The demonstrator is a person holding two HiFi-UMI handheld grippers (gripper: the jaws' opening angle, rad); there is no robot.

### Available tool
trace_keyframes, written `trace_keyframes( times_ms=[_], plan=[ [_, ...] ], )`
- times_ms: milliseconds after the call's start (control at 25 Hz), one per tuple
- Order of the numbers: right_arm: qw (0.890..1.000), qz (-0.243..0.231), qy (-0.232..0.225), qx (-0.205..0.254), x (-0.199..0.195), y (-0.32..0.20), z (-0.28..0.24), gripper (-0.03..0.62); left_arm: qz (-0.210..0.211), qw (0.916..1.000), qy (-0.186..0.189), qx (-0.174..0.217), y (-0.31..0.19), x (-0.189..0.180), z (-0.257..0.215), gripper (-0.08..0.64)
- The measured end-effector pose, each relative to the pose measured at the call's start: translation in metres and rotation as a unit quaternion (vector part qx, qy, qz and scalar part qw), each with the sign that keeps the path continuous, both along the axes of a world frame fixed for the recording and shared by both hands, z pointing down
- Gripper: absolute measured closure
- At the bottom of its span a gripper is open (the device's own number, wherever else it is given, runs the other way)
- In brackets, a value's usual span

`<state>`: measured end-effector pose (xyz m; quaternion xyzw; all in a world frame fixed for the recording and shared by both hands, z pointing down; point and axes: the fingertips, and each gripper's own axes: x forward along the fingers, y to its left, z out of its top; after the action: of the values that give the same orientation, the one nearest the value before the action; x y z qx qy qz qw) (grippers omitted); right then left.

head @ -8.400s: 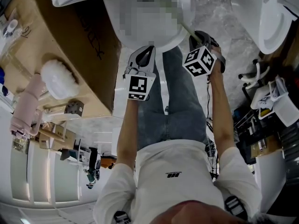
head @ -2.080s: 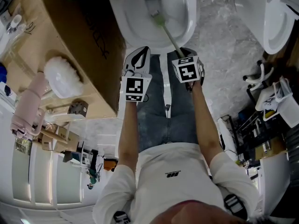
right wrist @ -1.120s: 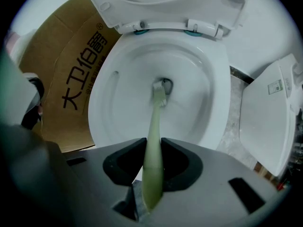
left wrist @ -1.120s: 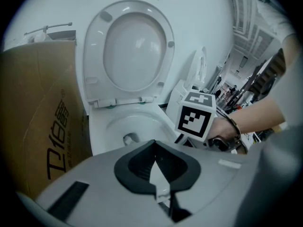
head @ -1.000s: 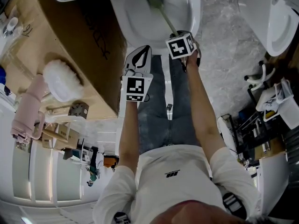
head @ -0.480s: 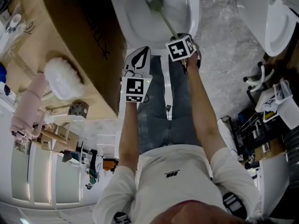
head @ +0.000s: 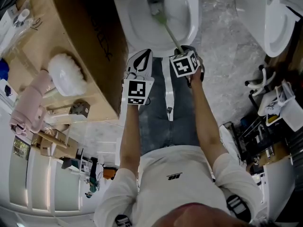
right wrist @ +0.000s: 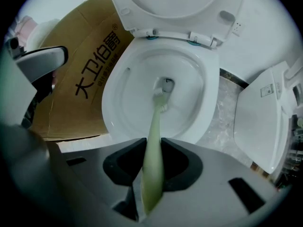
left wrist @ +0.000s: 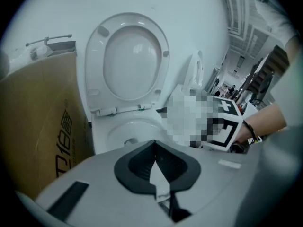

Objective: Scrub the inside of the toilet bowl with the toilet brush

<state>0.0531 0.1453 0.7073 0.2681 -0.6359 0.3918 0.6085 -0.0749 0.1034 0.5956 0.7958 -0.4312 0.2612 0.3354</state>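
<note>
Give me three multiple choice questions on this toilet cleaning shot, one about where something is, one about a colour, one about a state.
1. The toilet brush has its head: A in a bucket; B inside the toilet bowl; C on a shelf.
2. Its handle is: A red; B pale green; C black.
3. The right gripper is: A open and empty; B holding a cloth; C shut on the toilet brush.
Answers: B, the head sits low in the bowl; B, the handle looks pale green in the right gripper view; C, both jaws press its handle.
</note>
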Motion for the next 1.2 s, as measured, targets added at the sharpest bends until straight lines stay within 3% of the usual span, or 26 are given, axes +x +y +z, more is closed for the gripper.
trace_keyframes(
  times_ms=[600,1200],
  plan=[
    [0.998,-0.002,-0.015,0.057,-0.001,0.006,-0.070,0.505,0.001,0.9995,-0.002,0.031,0.005,-0.006,-0.043,0.551],
    [0.979,-0.019,-0.075,0.190,-0.006,-0.030,-0.235,0.505,-0.023,0.9955,0.029,0.087,-0.015,-0.011,-0.177,0.551]
  ],
)
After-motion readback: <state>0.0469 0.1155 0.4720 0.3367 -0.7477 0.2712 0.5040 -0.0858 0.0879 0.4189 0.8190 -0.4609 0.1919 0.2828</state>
